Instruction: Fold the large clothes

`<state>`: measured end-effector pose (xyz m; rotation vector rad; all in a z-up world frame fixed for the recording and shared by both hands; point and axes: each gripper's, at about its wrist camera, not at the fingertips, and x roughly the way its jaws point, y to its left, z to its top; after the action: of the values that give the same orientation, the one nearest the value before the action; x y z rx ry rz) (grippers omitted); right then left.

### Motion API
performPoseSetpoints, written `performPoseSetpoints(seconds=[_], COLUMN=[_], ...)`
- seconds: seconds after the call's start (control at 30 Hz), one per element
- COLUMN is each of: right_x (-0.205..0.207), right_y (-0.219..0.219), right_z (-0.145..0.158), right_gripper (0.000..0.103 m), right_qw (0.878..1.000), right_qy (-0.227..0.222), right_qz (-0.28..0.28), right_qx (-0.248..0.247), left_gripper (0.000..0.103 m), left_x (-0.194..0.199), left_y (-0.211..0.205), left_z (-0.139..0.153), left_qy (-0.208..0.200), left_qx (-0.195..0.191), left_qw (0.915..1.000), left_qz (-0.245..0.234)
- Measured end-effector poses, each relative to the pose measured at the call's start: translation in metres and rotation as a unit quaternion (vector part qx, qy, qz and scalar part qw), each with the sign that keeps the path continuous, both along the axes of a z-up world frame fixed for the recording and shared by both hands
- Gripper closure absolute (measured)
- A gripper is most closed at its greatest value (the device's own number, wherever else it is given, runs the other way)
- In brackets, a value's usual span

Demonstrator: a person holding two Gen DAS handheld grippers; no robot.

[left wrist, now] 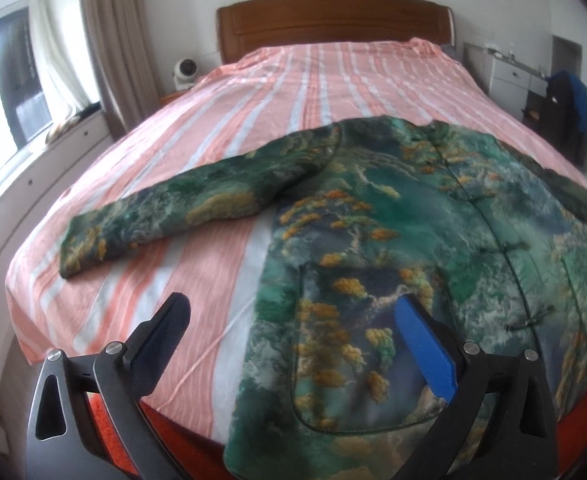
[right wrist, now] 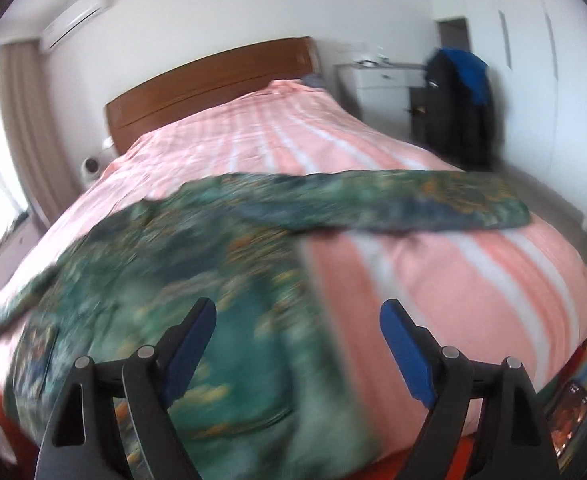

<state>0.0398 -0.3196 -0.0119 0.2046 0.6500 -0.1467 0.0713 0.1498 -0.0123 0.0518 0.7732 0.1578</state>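
My left hand-held gripper (left wrist: 293,320) tilts down over the near hem, its jaws spread wide with nothing between them. My right hand-held gripper (right wrist: 298,322) also angles down with jaws parted and empty, above the jacket's right edge. The jacket (left wrist: 393,216) lies flat and face up on the bed (left wrist: 293,76) — soft, padded-looking cloth in mottled green with orange-yellow clusters, knot buttons running down the front. Its long axis runs from hem near me to collar toward the wooden headboard (left wrist: 333,20); one sleeve (left wrist: 197,204) stretches out left, the other sleeve (right wrist: 413,200) right, across the ribbed pink-and-white striped cover.
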Motion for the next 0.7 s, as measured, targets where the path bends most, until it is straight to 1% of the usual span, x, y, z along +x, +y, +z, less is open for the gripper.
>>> performPoseSetpoints(seconds=[0.03,0.1,0.17,0.2,0.3,0.33,0.4,0.43,0.5,0.6,0.7], right_x=[-0.004,-0.006,-0.013,-0.012,-0.009,-0.005,0.001,0.005,0.008,0.007,0.006], right_y=[0.015,0.039,0.065,0.071,0.08,0.082,0.089,0.09,0.092,0.091,0.087], right_z=[-0.002,-0.007,-0.015,-0.018,-0.027,-0.033,-0.041,-0.046,-0.05,-0.055,-0.053], right_gripper=[0.02,0.019,0.019,0.019,0.019,0.019,0.019,0.019,0.019,0.019,0.019], right_qw=[1.0,0.999,0.995,0.994,0.993,0.993,0.992,0.991,0.99,0.99,0.991], right_qy=[-0.001,-0.005,-0.012,-0.012,-0.01,-0.002,0.018,0.03,0.045,0.057,0.055], right_qz=[0.013,0.043,0.075,0.083,0.096,0.102,0.109,0.114,0.119,0.117,0.111], right_qx=[-0.011,-0.032,-0.066,-0.074,-0.065,-0.064,-0.066,-0.061,-0.054,-0.046,-0.039], left_gripper=[0.001,0.001,0.001,0.001,0.001,0.001,0.001,0.001,0.001,0.001,0.001], left_x=[0.0,-0.001,-0.002,-0.001,-0.002,-0.001,0.005,0.008,0.011,0.012,0.008], left_y=[-0.005,-0.012,-0.02,-0.024,-0.032,-0.032,-0.027,-0.024,-0.017,-0.012,-0.011], left_z=[-0.004,-0.012,-0.02,-0.023,-0.031,-0.034,-0.043,-0.047,-0.055,-0.064,-0.059], left_qy=[0.005,0.011,0.012,0.014,-0.003,-0.004,0.012,0.021,0.036,0.052,0.045], left_qx=[-0.001,-0.016,-0.031,-0.031,-0.021,-0.024,-0.041,-0.057,-0.075,-0.081,-0.08], left_qw=[1.0,0.9996,0.999,0.9988,0.9988,0.9987,0.9982,0.9974,0.996,0.9951,0.9957], left_qz=[-0.007,-0.019,-0.031,-0.035,-0.045,-0.045,-0.041,-0.039,-0.033,-0.02,-0.017])
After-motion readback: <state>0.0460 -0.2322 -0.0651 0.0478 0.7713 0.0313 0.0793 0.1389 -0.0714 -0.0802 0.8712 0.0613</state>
